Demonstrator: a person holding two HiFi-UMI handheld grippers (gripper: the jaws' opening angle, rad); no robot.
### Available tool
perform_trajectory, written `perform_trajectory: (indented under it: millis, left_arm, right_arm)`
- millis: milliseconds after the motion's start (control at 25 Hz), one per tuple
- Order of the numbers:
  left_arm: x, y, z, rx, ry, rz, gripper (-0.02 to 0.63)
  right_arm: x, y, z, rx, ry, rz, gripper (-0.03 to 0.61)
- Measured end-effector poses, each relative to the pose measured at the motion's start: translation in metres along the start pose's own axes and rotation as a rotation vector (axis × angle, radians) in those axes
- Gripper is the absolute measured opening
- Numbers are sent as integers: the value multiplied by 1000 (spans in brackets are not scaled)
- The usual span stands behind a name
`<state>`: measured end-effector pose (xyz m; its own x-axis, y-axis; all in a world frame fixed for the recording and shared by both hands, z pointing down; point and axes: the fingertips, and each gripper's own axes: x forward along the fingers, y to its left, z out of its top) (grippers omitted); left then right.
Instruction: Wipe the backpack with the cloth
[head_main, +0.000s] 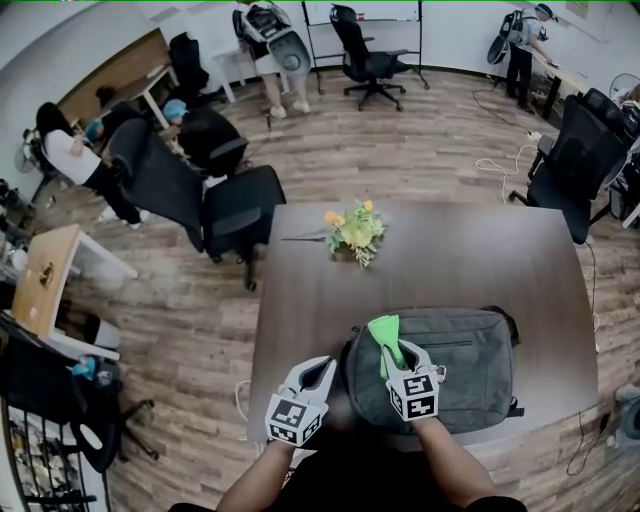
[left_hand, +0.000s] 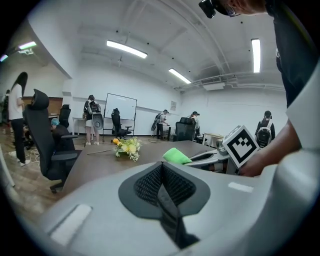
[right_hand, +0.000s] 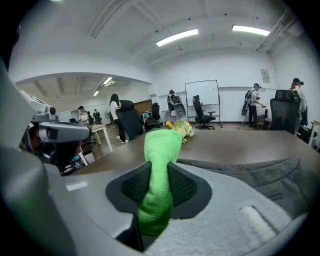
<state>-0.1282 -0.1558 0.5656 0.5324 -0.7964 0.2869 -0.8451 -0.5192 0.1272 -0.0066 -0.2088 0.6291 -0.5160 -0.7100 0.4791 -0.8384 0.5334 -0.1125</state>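
A grey backpack (head_main: 455, 372) lies flat on the near part of the dark brown table (head_main: 470, 250). My right gripper (head_main: 393, 350) is over the backpack's left end, shut on a bright green cloth (head_main: 385, 333) that sticks out past the jaws. In the right gripper view the cloth (right_hand: 159, 170) stands pinched between the pads of the gripper (right_hand: 157, 196), with the backpack (right_hand: 250, 172) low at the right. My left gripper (head_main: 322, 372) hovers just left of the backpack, shut with nothing in it. In the left gripper view its jaws meet (left_hand: 162, 176), and the cloth (left_hand: 175, 156) shows beyond.
A bunch of yellow flowers (head_main: 353, 232) lies on the table's far side. Black office chairs (head_main: 215, 200) stand by the left far corner and another chair (head_main: 580, 160) stands at the right. Several people work further back in the room.
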Motion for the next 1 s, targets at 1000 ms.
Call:
perform_trajectory:
  millis: [1000]
  left_arm:
    - [-1, 3, -25, -37, 42, 9, 18]
  right_arm:
    - [43, -12, -16, -59, 130, -103, 100]
